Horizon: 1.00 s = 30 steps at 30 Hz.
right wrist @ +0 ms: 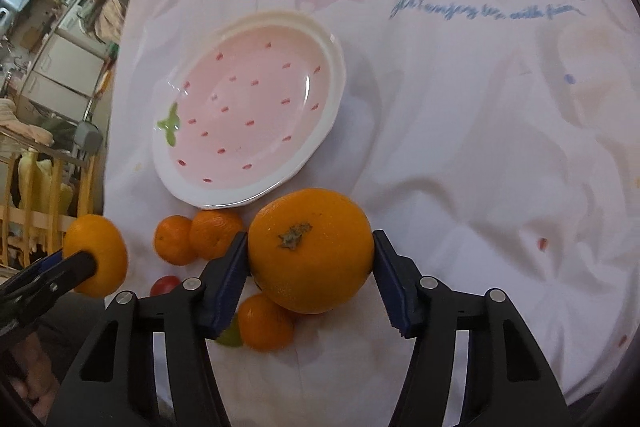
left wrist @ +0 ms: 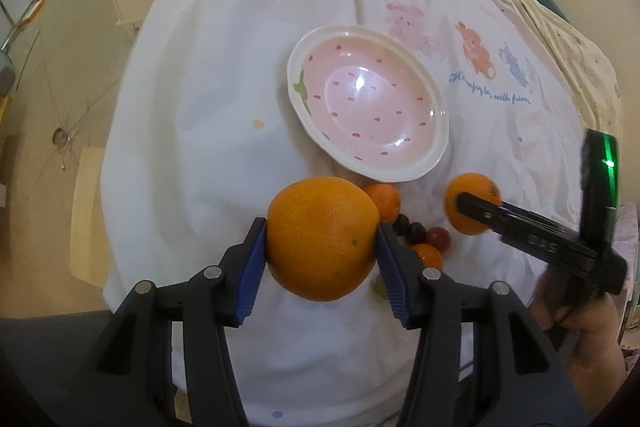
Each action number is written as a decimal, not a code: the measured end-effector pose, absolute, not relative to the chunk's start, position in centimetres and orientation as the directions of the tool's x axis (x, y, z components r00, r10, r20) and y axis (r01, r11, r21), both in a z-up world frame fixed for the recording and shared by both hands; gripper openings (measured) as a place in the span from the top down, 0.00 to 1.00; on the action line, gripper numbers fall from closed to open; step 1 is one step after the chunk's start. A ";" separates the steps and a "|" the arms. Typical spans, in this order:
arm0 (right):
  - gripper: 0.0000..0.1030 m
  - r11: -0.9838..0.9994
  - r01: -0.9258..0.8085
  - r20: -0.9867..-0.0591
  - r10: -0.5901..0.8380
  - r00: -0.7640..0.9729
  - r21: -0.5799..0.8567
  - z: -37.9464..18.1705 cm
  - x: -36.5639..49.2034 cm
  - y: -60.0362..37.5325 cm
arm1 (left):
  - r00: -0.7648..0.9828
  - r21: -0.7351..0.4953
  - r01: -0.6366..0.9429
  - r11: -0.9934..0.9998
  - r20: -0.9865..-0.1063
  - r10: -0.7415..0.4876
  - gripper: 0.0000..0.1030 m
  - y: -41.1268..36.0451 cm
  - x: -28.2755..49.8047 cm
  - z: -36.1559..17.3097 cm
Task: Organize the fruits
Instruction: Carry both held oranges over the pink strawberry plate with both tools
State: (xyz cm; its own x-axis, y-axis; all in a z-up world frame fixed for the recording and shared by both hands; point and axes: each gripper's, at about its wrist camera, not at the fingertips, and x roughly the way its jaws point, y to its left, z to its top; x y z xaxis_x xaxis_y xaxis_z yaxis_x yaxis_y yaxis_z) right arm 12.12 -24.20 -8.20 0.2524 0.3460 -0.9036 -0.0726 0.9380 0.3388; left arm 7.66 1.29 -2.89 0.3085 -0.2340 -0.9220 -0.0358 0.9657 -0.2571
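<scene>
Left wrist view: the left gripper [left wrist: 322,231] is clamped on the big orange [left wrist: 320,239], with the ribbed blue pads [left wrist: 252,267] pressed into its sides. The peel is finely dimpled and a bit glossy, and the shape is round but slightly squashed. Just behind it a smooth oval plate [left wrist: 291,75] is seen on the wrinkled white tablecloth [left wrist: 200,107]. It's glazed pink with red seed dashes, a green leaf mark and a cream scalloped rim, and nothing is in it. A small mandarin [left wrist: 384,201], dark grapes [left wrist: 416,231] and a red round fruit [left wrist: 438,239] are bunched beside the big orange, on the cloth rather than the plate. Off to the right, the right gripper [left wrist: 474,207] is closed around the stemmed orange [left wrist: 472,187], near the plate's rim.

Right wrist view: the stemmed orange is gripped between both pads, its dry, star-shaped stem scar facing the camera. Its skin is pebbly and matte. Three smaller mandarins are packed round it on the cloth, two by the plate's edge and one under the fruit. A green scrap [right wrist: 230,337] is tucked under the near finger; what it is can't be told. The plate is empty here too. The big orange shows at the left edge, pinched in the left gripper.
</scene>
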 end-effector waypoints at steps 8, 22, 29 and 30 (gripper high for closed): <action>0.40 0.932 -0.080 -0.869 0.360 0.338 0.355 -4.2 9.8 -26.7 | 0.356 -0.232 -0.026 0.972 -0.911 -0.208 0.53 1.2 6.9 -1.9; 0.40 0.895 -0.090 -0.814 0.436 0.383 0.437 -0.5 11.6 -28.7 | 0.390 -0.177 -0.014 0.984 -0.907 -0.158 0.53 0.4 9.9 1.1; 0.40 0.897 -0.104 -0.812 0.434 0.390 0.430 0.3 15.5 -29.2 | 0.410 -0.136 0.018 0.991 -0.902 -0.132 0.53 -0.5 13.6 1.9; 0.40 0.898 -0.107 -0.813 0.432 0.390 0.427 0.3 15.9 -29.2 | 0.411 -0.133 0.022 0.991 -0.902 -0.131 0.53 -0.6 14.1 1.9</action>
State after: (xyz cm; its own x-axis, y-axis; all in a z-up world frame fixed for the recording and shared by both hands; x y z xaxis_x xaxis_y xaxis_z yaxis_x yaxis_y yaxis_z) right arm 15.95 -29.19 0.35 0.3902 0.4325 -0.8129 -0.1068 0.8981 0.4266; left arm 14.07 -0.63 1.90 0.4108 -0.1307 -0.9023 0.0222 0.9908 -0.1334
